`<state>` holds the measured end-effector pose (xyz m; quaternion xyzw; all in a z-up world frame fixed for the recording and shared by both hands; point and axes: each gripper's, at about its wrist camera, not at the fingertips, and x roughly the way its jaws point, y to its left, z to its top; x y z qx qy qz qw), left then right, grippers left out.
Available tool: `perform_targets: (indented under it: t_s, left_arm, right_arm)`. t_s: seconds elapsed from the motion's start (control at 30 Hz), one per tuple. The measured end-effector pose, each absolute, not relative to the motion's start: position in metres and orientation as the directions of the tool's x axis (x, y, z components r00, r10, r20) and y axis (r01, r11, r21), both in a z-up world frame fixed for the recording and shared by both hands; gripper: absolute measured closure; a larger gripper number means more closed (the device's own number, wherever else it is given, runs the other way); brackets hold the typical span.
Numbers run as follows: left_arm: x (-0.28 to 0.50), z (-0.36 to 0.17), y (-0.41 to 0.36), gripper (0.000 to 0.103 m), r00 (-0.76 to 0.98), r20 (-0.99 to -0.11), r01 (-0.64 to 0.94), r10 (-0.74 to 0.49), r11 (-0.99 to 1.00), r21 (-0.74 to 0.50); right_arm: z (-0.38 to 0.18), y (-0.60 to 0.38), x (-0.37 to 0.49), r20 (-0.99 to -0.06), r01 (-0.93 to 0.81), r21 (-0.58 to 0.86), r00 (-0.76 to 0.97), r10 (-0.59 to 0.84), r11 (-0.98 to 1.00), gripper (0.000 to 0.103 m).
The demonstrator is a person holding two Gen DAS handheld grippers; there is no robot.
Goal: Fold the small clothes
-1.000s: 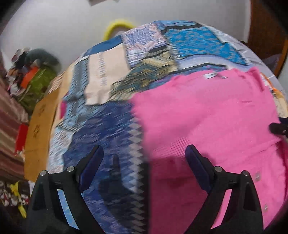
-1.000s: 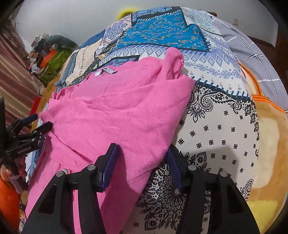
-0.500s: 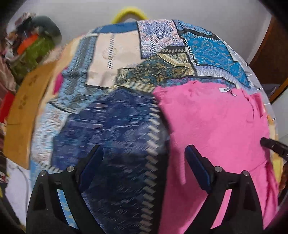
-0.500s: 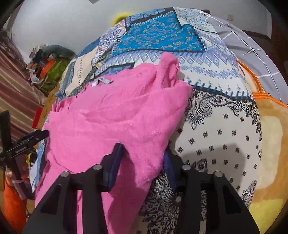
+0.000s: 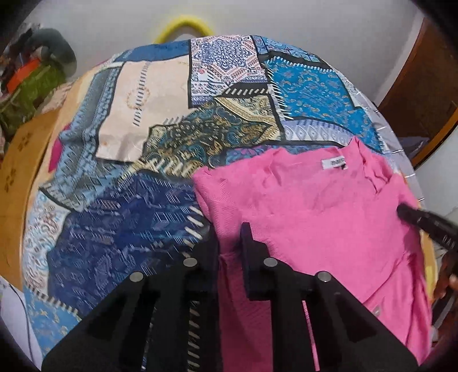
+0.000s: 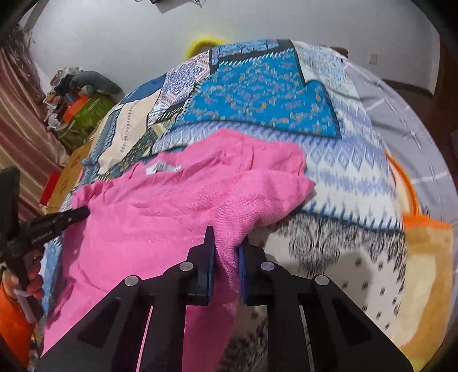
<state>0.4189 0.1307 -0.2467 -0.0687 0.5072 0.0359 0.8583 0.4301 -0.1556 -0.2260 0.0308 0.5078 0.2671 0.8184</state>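
Note:
A pink knit garment [image 5: 315, 223] with a white neck label [image 5: 333, 163] lies on a patchwork bedspread [image 5: 160, 137]. My left gripper [image 5: 229, 237] is shut on its left edge. In the right wrist view the same pink garment [image 6: 177, 211] lies bunched, and my right gripper [image 6: 226, 243] is shut on its right edge. The right gripper's tip shows at the right in the left wrist view [image 5: 420, 219]. The left gripper shows at the left in the right wrist view [image 6: 57, 221].
A pile of clutter [image 6: 77, 97] and a cardboard sheet [image 5: 20, 177] lie left of the bed. A yellow ring [image 5: 183, 27] stands at the far wall. A grey sheet [image 6: 400, 108] and an orange-edged mat [image 6: 423, 257] lie on the right. A wooden door [image 5: 420, 94] is at the right.
Both grippers have closed from wide open onto the pink garment's edges. The left gripper has moved right to the garment's left edge. The cloth has bunched up between them.

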Motion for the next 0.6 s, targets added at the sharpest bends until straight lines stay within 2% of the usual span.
perform_targets:
  t_s: [0.1,0.17,0.23,0.3,0.33,0.37,0.4,0.43,0.5,0.6]
  left_arm:
    - [0.425,-0.248,0.136,0.089,0.482,-0.876,-0.156,0.010,0.985,-0.074]
    - [0.429,-0.250,0.140,0.089,0.476,-0.879,-0.172,0.018,0.983,-0.072]
    - [0.428,-0.252,0.141,0.089,0.473,-0.881,-0.167,0.011,0.983,-0.077]
    - [0.426,-0.251,0.140,0.088,0.472,-0.881,-0.159,0.013,0.985,-0.071]
    - [0.424,-0.250,0.139,0.088,0.471,-0.882,-0.158,0.015,0.985,-0.068]
    - [0.422,-0.250,0.139,0.085,0.469,-0.883,-0.160,0.014,0.985,-0.070]
    - [0.420,-0.250,0.140,0.081,0.465,-0.885,-0.166,0.017,0.984,-0.068]
    - [0.417,-0.249,0.140,0.078,0.462,-0.887,-0.172,0.020,0.983,-0.068]
    - [0.411,-0.249,0.142,0.064,0.455,-0.890,-0.186,0.029,0.981,-0.063]
    - [0.400,-0.249,0.148,0.053,0.442,-0.896,-0.201,0.034,0.978,-0.062]
  right_arm:
    - [-0.226,-0.150,0.437,-0.820,-0.401,0.322,0.335,0.465,0.858,0.090]
    - [-0.224,-0.146,0.434,-0.827,-0.412,0.304,0.334,0.453,0.859,0.085]
    - [-0.222,-0.146,0.427,-0.837,-0.420,0.293,0.322,0.443,0.859,0.084]
    - [-0.221,-0.147,0.420,-0.848,-0.430,0.283,0.306,0.433,0.857,0.077]
    - [-0.221,-0.148,0.414,-0.855,-0.437,0.279,0.292,0.429,0.855,0.067]
    - [-0.222,-0.149,0.410,-0.860,-0.442,0.281,0.277,0.428,0.852,0.059]
    - [-0.222,-0.150,0.405,-0.865,-0.449,0.283,0.261,0.427,0.847,0.058]
    - [-0.223,-0.151,0.398,-0.870,-0.460,0.279,0.250,0.425,0.843,0.058]
    - [-0.225,-0.152,0.386,-0.879,-0.481,0.271,0.230,0.418,0.834,0.057]
    - [-0.233,-0.152,0.370,-0.902,-0.514,0.230,0.207,0.380,0.826,0.056]
